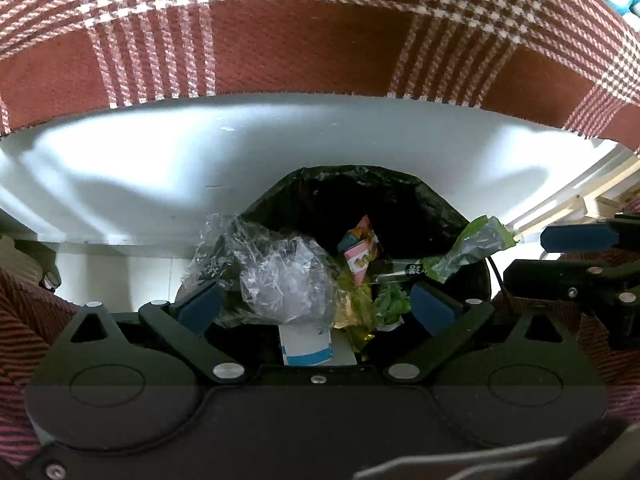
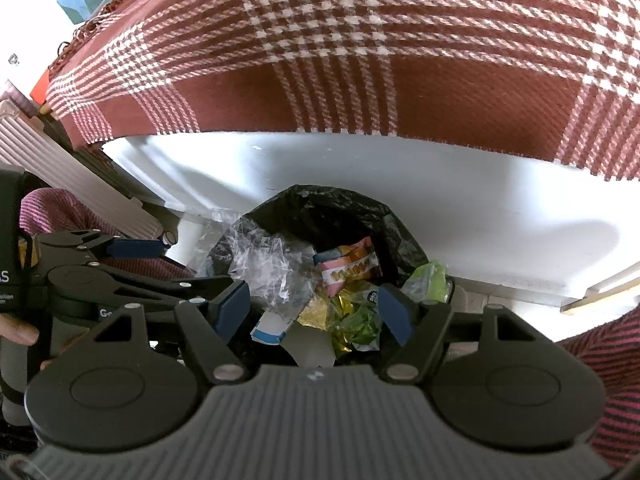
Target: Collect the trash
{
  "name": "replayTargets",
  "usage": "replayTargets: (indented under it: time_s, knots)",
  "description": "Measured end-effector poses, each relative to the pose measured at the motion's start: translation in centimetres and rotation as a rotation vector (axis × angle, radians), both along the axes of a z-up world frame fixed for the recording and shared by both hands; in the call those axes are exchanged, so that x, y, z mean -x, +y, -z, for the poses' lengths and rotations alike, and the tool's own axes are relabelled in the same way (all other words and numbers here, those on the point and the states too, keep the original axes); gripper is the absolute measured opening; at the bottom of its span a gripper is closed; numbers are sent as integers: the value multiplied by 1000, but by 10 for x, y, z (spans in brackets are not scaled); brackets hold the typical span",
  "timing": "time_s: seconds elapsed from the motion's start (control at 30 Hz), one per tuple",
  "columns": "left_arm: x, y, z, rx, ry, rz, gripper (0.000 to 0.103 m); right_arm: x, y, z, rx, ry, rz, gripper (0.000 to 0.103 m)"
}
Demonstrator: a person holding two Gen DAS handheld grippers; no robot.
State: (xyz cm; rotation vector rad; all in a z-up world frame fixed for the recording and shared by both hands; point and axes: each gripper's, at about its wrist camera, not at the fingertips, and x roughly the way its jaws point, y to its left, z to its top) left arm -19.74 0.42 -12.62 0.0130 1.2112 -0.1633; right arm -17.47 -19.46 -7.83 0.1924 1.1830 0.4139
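Black plastic lines the bin (image 1: 360,196), and you have both grippers poised above its mouth, pointing steeply down, so that whatever you let go lands inside rather than on the floor. Your left gripper (image 1: 316,304) has its jaws spread wide with nothing pressed between the blue pads; the crumpled clear plastic (image 1: 276,280) lies beneath them, loose on top of the heap. Your right gripper (image 2: 314,312) also stands released, its pads clear of the wrappers below.

The trash sits in the bin: the clear film to one side, a pink and orange snack packet (image 2: 346,266) deeper in, gold foil (image 2: 320,312) and a green wrapper (image 2: 360,322) nearer you, and a white carton with a blue band (image 1: 306,346) at the near edge. A light green wrapper (image 1: 476,246) hangs over the rim, half in and half out; judging by that, it may want a nudge.

Above the bin a checked red cloth (image 1: 280,40) drapes over a white table edge (image 1: 160,144), which probably explains why the bin is tucked close under it.

Much stays hidden. The gripper bodies cut off the bin's near rim, its dark far interior shows nothing, and you cannot tell how full it is underneath. Print on the packets is too small to read.
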Motion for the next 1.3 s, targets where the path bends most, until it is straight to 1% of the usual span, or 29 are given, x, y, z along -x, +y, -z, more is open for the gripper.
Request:
replayTargets:
  time_s: [0.17, 1.3]
  knots:
    - [1, -1, 2, -12, 4, 0, 96, 1, 1, -1, 5, -2, -1, 81]
    - [0, 3, 5, -8, 10, -11, 96, 2, 5, 2, 7, 4, 1, 81]
